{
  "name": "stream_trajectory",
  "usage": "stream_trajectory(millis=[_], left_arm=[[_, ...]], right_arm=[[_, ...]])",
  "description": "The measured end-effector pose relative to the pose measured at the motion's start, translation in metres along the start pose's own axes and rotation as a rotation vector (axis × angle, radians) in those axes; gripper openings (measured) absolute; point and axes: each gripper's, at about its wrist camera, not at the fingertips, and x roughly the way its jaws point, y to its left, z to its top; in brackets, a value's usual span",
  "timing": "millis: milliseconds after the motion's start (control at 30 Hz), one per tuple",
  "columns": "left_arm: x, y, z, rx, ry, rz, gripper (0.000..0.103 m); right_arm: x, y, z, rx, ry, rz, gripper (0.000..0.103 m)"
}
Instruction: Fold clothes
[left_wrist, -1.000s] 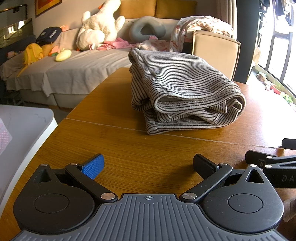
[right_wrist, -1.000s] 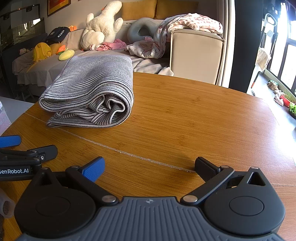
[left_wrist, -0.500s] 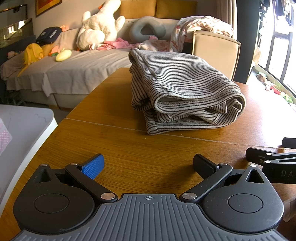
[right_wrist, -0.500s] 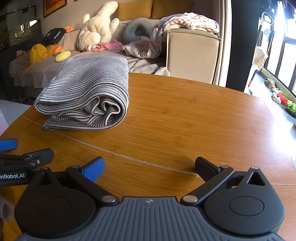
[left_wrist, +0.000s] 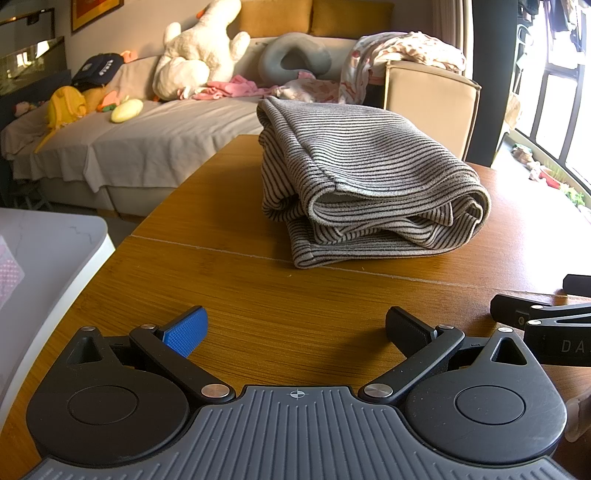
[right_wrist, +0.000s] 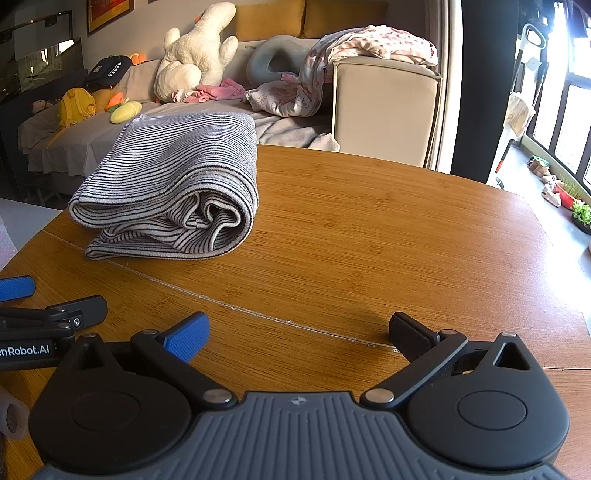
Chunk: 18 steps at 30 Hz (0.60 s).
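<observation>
Nearest the cameras, the left gripper (left_wrist: 295, 326) and the right gripper (right_wrist: 299, 332) hovered low over the wooden table (right_wrist: 369, 229), side by side, each with its jaws spread wide and nothing between them. Neither touched any cloth. Past a seam in the tabletop, the striped garment (left_wrist: 365, 181) lay as a thick folded bundle, several layers stacked, its rounded fold to the right and loose hems facing the grippers. Judged from that shape, the folding of this piece looked essentially done, though the lower hem stuck out a little and could be tidied. Beyond the table, on the sofa (left_wrist: 155, 144), a pink garment (left_wrist: 229, 86) and a patterned cloth (right_wrist: 354, 48) lay unfolded, possibly work left.
</observation>
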Motion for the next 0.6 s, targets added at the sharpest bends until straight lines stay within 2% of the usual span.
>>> stream_trajectory(millis=[600], left_arm=[[-0.0013,-0.0001,-0.0005,-0.001,0.000,0.000,0.103]], right_arm=[[0.0007,-0.0010,-0.0003,-0.001,0.000,0.001,0.103]])
